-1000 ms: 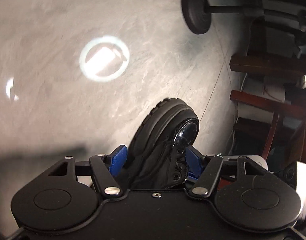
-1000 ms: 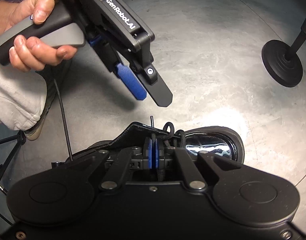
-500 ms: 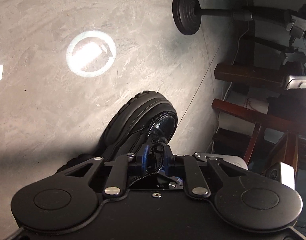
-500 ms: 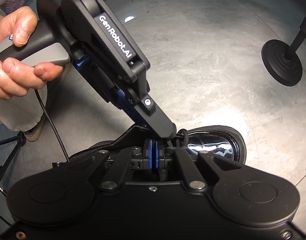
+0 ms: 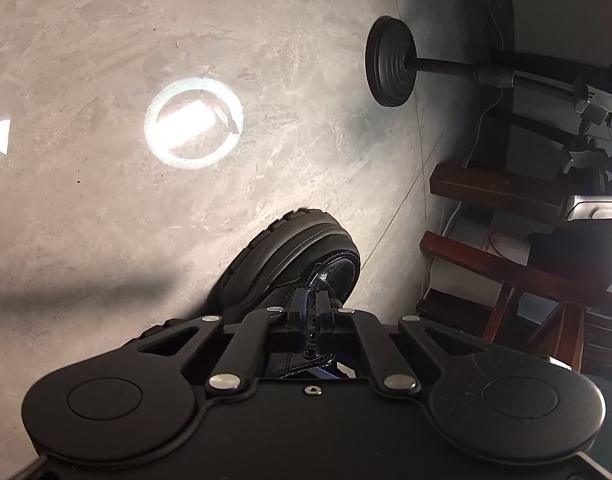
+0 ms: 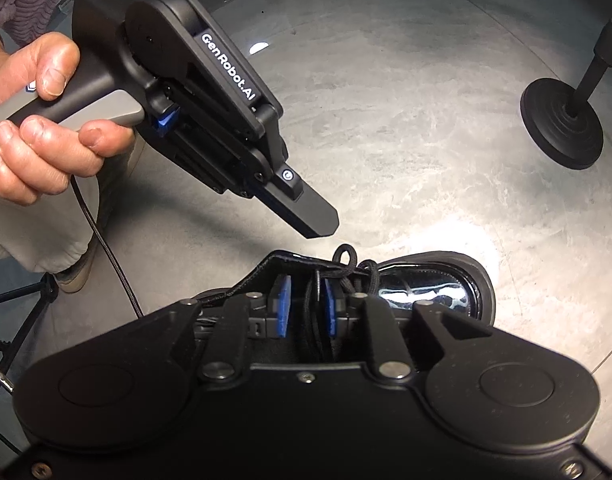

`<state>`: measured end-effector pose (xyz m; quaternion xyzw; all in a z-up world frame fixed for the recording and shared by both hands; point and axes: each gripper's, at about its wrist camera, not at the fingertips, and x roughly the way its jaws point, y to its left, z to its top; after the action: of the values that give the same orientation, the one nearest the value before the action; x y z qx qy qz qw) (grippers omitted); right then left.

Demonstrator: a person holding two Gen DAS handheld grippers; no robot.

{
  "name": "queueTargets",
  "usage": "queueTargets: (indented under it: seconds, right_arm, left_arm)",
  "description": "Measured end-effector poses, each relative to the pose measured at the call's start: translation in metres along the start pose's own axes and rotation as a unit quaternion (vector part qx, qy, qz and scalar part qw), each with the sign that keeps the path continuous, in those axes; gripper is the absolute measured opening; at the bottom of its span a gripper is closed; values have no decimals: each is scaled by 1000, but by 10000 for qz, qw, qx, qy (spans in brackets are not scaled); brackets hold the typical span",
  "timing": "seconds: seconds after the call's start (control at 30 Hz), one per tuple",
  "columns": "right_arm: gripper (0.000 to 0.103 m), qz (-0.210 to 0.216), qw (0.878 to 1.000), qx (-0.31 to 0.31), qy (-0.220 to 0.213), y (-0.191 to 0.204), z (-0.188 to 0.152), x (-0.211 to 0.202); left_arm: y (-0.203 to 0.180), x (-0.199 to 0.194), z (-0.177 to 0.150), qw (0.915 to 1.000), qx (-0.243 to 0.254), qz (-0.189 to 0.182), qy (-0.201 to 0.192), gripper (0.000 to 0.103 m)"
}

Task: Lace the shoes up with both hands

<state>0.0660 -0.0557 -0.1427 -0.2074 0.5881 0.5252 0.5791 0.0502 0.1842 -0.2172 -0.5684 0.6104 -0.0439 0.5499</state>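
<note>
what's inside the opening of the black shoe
Black laces run down into the shoe, between the right gripper's opening blue fingers. The gripper body covers everything deeper.

Black shoe (image 6: 426, 292) on the pale grey floor: glossy patent toe cap catching a bright reflection, thick ridged rubber sole (image 5: 281, 256) with a lugged edge. Left-wrist view shows it tilted, sole flank facing up and left, toe pointing away. Tongue and collar stand open at the throat. Black round lace (image 6: 348, 258) runs loosely through the upper eyelets; one small loop stands up above the tongue edge, another strand crosses toward the toe cap. More lace strands hang down inside the throat. Metal-rimmed eyelets (image 5: 310, 354) visible along the facing.
</note>
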Motion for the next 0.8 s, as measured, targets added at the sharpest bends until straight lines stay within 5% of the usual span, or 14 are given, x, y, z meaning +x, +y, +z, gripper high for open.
queueTargets:
  seconds: [0.37, 0.53, 0.7, 0.8]
  right_arm:
    - [6, -59, 9998, 173, -45, -4, -5, 4]
    - [5, -83, 9990, 377, -240, -8, -10, -18]
    - [4, -179, 9947, 556, -851, -9, -16, -50]
    - [3, -168, 9922, 636, -1061, -10, -17, -54]
  left_arm:
    - [-3, 8, 3, 9989, 156, 204, 400, 6]
    - [-21, -1, 7, 9978, 620, 81, 202, 10]
    - [-42, -4, 1, 9936, 1097, -202, 195, 41]
    - [-52, -2, -7, 9878, 1506, -281, 274, 51]
